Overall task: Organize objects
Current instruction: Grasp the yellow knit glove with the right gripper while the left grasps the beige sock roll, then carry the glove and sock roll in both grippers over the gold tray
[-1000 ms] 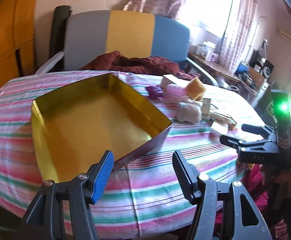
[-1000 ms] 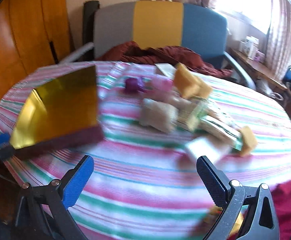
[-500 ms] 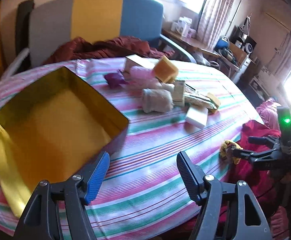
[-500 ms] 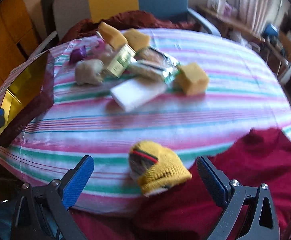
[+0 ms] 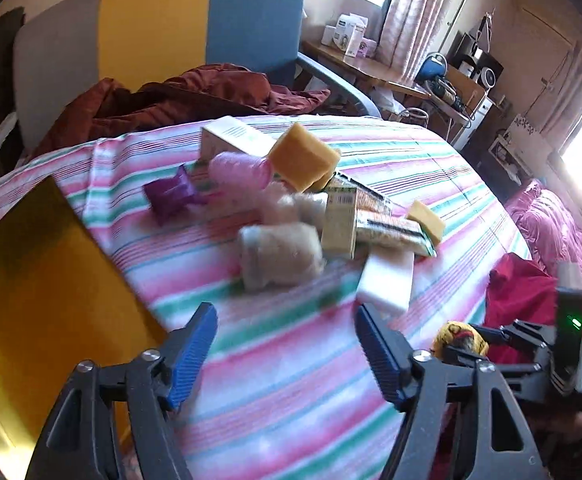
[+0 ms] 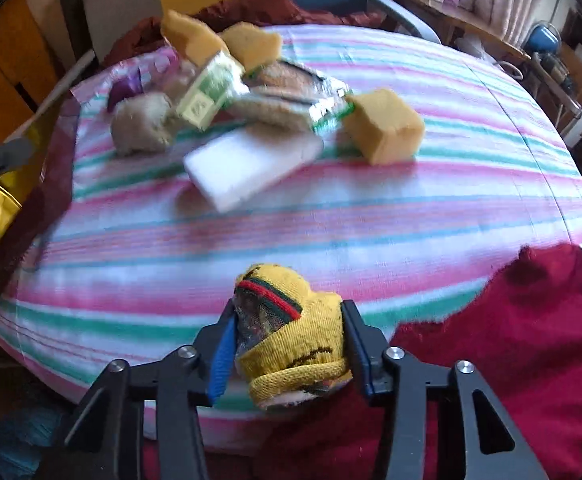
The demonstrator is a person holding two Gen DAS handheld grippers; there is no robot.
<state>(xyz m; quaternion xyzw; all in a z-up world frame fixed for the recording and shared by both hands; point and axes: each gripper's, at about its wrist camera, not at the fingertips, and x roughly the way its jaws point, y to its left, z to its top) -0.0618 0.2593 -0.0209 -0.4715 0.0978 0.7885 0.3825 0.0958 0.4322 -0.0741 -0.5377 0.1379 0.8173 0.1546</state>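
Note:
My right gripper (image 6: 289, 334) is shut on a rolled yellow sock (image 6: 291, 328) with red and green stripes, at the near edge of the striped table; it also shows in the left wrist view (image 5: 461, 338). My left gripper (image 5: 285, 344) is open and empty above the tablecloth, beside the gold open box (image 5: 43, 272). A pile lies mid-table: a white sponge block (image 6: 247, 168), yellow sponges (image 6: 385, 126), a beige fuzzy roll (image 5: 279, 254), a pink roll (image 5: 237, 172), a purple packet (image 5: 171, 194) and small cartons (image 5: 339, 222).
A red cloth (image 6: 511, 344) hangs over the table's near right edge. A chair (image 5: 163, 36) with dark red fabric (image 5: 187, 98) stands behind the table. A cluttered desk (image 5: 391, 72) stands at the back right. The gold box's dark outer wall (image 6: 39, 200) shows at left.
My right gripper has closed on the yellow sock, which lay between its open fingers before. My left gripper has swung right, away from the gold box toward the pile.

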